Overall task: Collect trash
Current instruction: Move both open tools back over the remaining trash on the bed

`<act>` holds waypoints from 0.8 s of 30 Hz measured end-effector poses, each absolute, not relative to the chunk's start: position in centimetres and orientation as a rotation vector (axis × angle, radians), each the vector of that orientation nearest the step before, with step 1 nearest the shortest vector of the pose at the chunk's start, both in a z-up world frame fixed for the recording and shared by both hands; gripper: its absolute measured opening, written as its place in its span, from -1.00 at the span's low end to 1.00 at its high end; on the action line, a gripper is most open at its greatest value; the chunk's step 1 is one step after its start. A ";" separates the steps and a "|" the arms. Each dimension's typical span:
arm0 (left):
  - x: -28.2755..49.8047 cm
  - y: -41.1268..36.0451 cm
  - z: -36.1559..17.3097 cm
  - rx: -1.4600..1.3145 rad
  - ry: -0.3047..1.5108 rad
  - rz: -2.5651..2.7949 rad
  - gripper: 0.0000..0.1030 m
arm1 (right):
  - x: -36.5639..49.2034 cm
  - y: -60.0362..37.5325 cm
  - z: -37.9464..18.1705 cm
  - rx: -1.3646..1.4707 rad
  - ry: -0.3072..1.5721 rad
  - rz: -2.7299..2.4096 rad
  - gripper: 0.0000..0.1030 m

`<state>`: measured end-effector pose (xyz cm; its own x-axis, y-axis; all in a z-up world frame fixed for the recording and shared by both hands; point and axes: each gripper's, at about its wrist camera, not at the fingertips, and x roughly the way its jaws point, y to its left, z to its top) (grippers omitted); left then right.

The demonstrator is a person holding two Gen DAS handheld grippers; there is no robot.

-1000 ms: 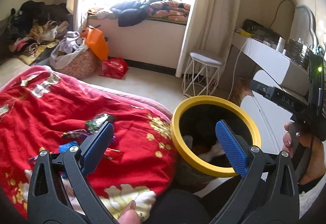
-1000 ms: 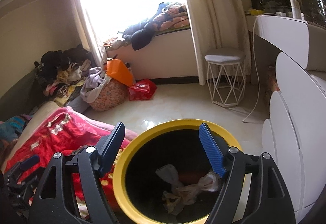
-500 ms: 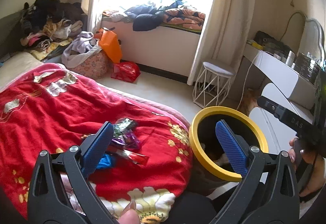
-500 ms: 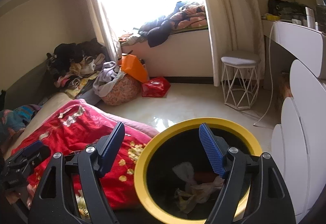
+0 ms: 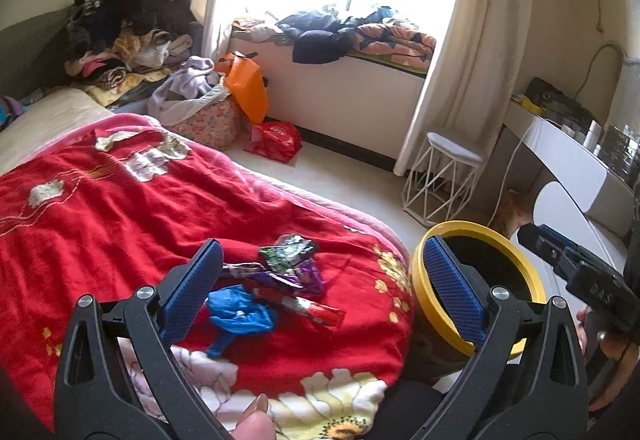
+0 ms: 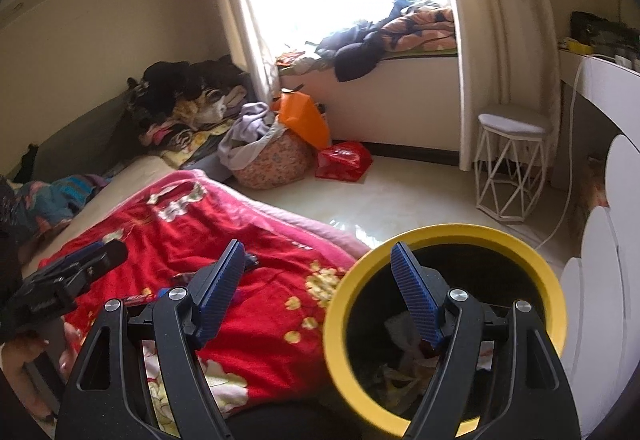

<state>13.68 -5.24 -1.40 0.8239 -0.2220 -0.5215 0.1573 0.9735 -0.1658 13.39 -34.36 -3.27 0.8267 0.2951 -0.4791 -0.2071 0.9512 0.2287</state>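
A small heap of trash lies on the red blanket [image 5: 120, 216]: a blue crumpled scrap [image 5: 238, 310], a green foil wrapper [image 5: 286, 252], a purple wrapper [image 5: 308, 276] and a red wrapper [image 5: 320, 310]. My left gripper [image 5: 320, 280] stands open just short of the heap, nothing between its blue pads. Beside the bed's corner is the yellow-rimmed bin [image 5: 500, 236] [image 6: 452, 236] with crumpled paper [image 6: 404, 340] inside. My right gripper [image 6: 318, 284] is open and empty, straddling the bin's left rim. The right gripper's body [image 5: 580, 272] shows at the right of the left wrist view.
A white wire stool [image 6: 508, 168] stands by the curtain, with a white curved dresser [image 6: 612, 240] at the right. A basket of clothes [image 6: 272, 156], an orange bag [image 6: 300, 116] and a red bag [image 6: 342, 160] sit on the floor under the window seat.
Both grippers have swung left, away from the bin and over the bed. The wrappers now lie between the left gripper's fingers in view; the bin has slid to the right.
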 end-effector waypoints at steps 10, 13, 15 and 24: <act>13.7 -1.0 -2.2 -0.137 0.583 -0.121 0.79 | 14.3 -30.7 -3.9 0.146 0.564 0.375 0.41; 13.6 0.6 -2.8 -0.143 0.595 -0.093 0.79 | 14.9 -29.5 -4.2 0.145 0.578 0.408 0.41; 13.6 1.7 -3.2 -0.149 0.607 -0.073 0.79 | 15.4 -28.8 -4.5 0.143 0.589 0.422 0.41; 14.0 6.6 -6.4 -0.161 0.700 0.000 0.79 | 18.3 -25.7 -6.8 0.145 0.674 0.489 0.31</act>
<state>14.04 6.59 -6.42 0.7655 -0.0537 -0.6412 -0.0545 0.9875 -0.1477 18.32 -25.66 -6.84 0.6735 0.4785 -0.5634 -0.3867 0.8777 0.2832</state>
